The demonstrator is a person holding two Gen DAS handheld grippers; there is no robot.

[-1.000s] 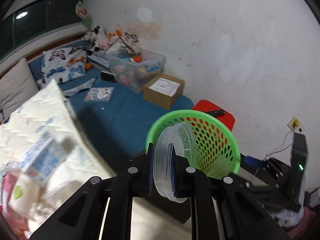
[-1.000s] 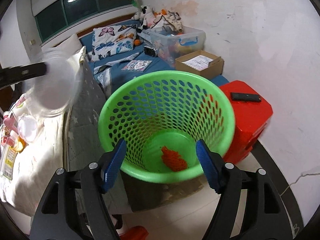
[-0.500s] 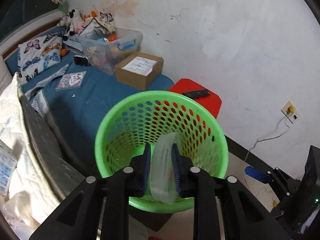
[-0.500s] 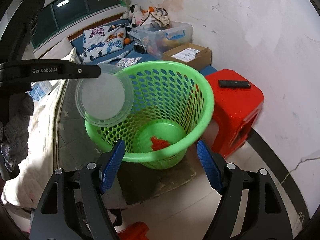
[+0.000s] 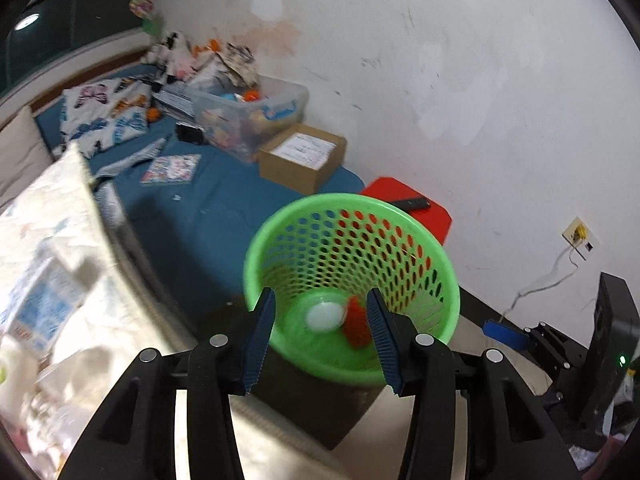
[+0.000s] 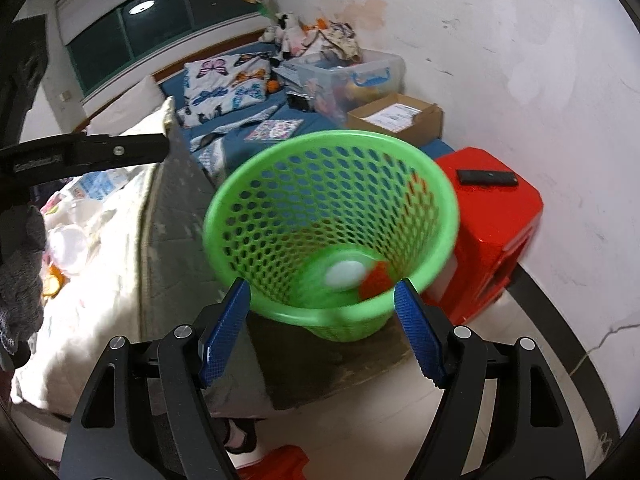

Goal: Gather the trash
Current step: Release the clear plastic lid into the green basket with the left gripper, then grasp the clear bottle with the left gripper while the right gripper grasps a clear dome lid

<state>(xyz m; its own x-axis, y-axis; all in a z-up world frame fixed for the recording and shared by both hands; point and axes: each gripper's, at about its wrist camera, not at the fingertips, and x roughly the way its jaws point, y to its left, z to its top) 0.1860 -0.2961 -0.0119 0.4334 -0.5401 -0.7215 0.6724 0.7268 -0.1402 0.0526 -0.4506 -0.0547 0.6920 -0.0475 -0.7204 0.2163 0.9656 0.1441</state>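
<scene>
A green perforated waste basket [image 5: 420, 240] [image 6: 256, 216] stands on the floor beside the bed. At its bottom lie a clear round plastic lid [image 5: 325, 316] [image 6: 345, 274] and a piece of red-orange trash [image 5: 356, 322] [image 6: 378, 280]. My left gripper [image 5: 320, 340] is open and empty above the basket's near rim. My right gripper [image 6: 322, 330] is open and empty in front of the basket. Part of the left gripper [image 6: 84, 154] shows at the left of the right wrist view.
A red stool [image 6: 492, 208] with a black remote [image 6: 486, 178] stands right of the basket. The bed [image 5: 192, 208] holds a cardboard box [image 5: 302, 156], a clear storage bin [image 5: 256, 114], pillows and a white quilt [image 6: 100, 248] with more wrappers.
My left gripper has opened and let go of the clear lid, which now lies in the basket. The left gripper has pulled back. The right gripper stays open.
</scene>
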